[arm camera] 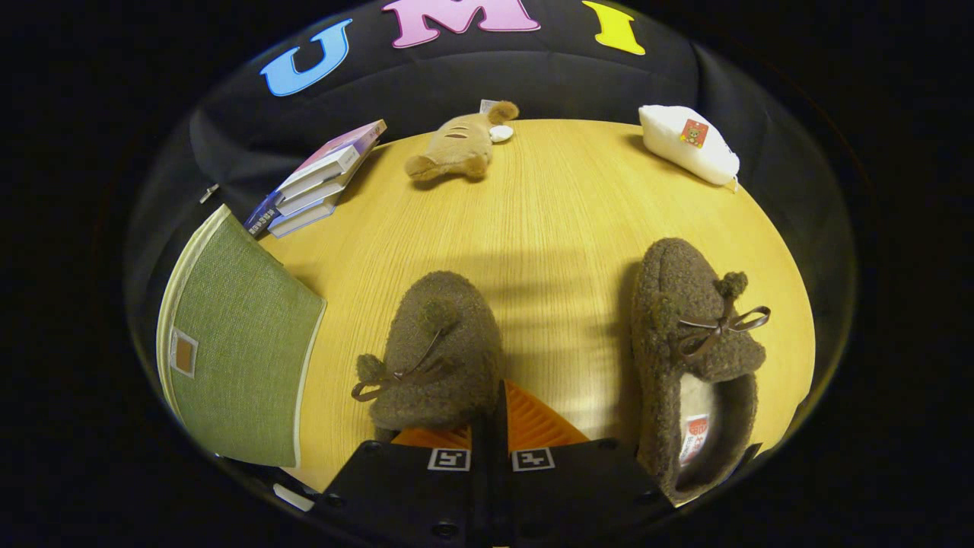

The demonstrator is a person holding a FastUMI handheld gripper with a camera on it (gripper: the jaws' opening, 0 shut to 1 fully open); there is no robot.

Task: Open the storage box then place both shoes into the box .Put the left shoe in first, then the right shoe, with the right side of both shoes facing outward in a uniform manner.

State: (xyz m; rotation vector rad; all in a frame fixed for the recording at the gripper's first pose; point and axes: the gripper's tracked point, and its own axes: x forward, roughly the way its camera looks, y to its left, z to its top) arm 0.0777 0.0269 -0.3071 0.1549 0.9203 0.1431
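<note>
Table (548,221): box, two shoes, gripper.
Green box (243,346), lid on, at left; books (319,179) behind; left shoe (437,354) just ahead of gripper (494,418), fingers together, holding nothing; right shoe (696,350) alongside.

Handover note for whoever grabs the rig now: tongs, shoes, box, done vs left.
Tongs: fingers closed together, nothing held, hovering at the near end of one shoe.
Shoes: both on the table, toes pointing away; the second shoe lies apart, off to the other side of the fingers. I can't tell which is the left one.
Box: green fabric, beside the first shoe at the table edge, lid seems closed.
Done: nothing yet.
Left: open box, put left shoe in, then right, right sides facing out.
</note>
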